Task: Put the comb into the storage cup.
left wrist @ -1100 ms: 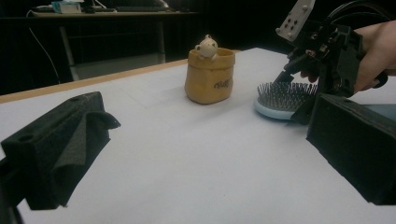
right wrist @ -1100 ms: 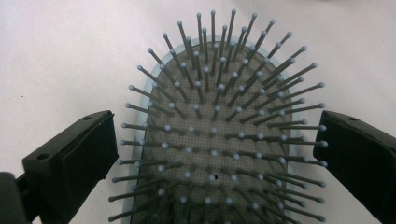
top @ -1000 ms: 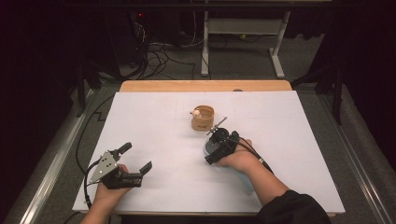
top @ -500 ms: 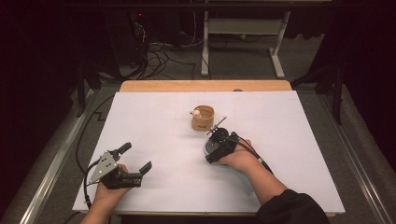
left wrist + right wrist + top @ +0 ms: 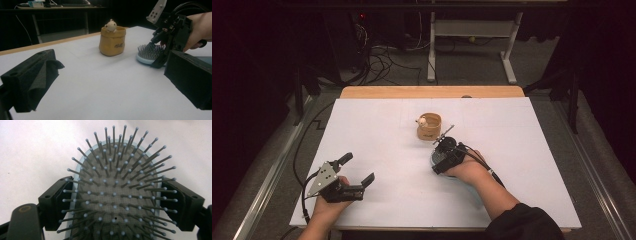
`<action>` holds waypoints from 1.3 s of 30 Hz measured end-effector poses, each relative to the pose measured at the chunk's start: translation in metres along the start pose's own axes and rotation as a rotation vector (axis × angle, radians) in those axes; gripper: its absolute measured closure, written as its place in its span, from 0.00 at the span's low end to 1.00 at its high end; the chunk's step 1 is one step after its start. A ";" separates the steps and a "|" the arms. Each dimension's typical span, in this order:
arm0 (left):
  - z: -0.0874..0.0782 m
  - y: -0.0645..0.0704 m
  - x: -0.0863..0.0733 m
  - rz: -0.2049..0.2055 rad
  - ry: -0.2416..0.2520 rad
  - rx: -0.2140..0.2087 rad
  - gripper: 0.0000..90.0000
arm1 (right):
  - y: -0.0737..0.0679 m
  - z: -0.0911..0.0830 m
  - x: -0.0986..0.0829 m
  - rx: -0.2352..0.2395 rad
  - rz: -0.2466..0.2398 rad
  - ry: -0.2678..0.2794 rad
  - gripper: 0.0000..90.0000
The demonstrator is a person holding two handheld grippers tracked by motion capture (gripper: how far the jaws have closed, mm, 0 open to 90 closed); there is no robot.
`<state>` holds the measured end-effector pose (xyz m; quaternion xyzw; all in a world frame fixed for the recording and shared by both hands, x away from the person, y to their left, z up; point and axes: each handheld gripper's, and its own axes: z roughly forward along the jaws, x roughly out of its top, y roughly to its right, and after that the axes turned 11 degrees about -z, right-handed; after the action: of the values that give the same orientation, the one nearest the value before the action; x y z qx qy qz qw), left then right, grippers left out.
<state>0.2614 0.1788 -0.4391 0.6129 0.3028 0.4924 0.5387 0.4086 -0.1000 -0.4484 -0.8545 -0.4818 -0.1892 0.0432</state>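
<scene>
Your left tool point(image 5: 357, 172) rests nearest you on the white bench point(image 5: 377, 145), its jaws spread apart with nothing between them. Farther in, your right tool point(image 5: 443, 157) is clamped on the hairbrush point(image 5: 117, 195), one jaw on each edge of its pale blue head, bristles up. Just beyond the brush stands a small tan pot point(image 5: 429, 126) with a figurine at its rim.
</scene>
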 end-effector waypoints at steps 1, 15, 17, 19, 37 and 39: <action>0.000 0.000 0.000 -0.002 -0.001 0.000 0.00 | 0.000 0.000 0.000 0.001 0.006 0.000 0.20; 0.000 0.000 0.000 0.000 0.000 -0.001 0.00 | -0.001 0.000 0.002 -0.004 0.009 -0.024 0.20; 0.000 0.000 0.000 0.000 -0.001 -0.001 0.00 | -0.002 0.000 0.003 -0.002 0.013 -0.024 0.21; 0.000 0.000 0.000 -0.003 -0.001 0.001 0.00 | -0.002 0.000 0.003 -0.002 0.018 -0.026 0.21; -0.001 0.000 0.000 -0.008 0.004 0.001 0.00 | -0.002 -0.001 0.005 -0.008 0.036 -0.040 0.23; 0.000 0.000 0.001 -0.005 0.004 0.001 0.00 | -0.002 -0.001 0.005 -0.006 0.035 -0.040 0.23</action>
<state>0.2611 0.1795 -0.4387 0.6112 0.3057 0.4922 0.5392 0.4094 -0.0954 -0.4459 -0.8666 -0.4668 -0.1730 0.0343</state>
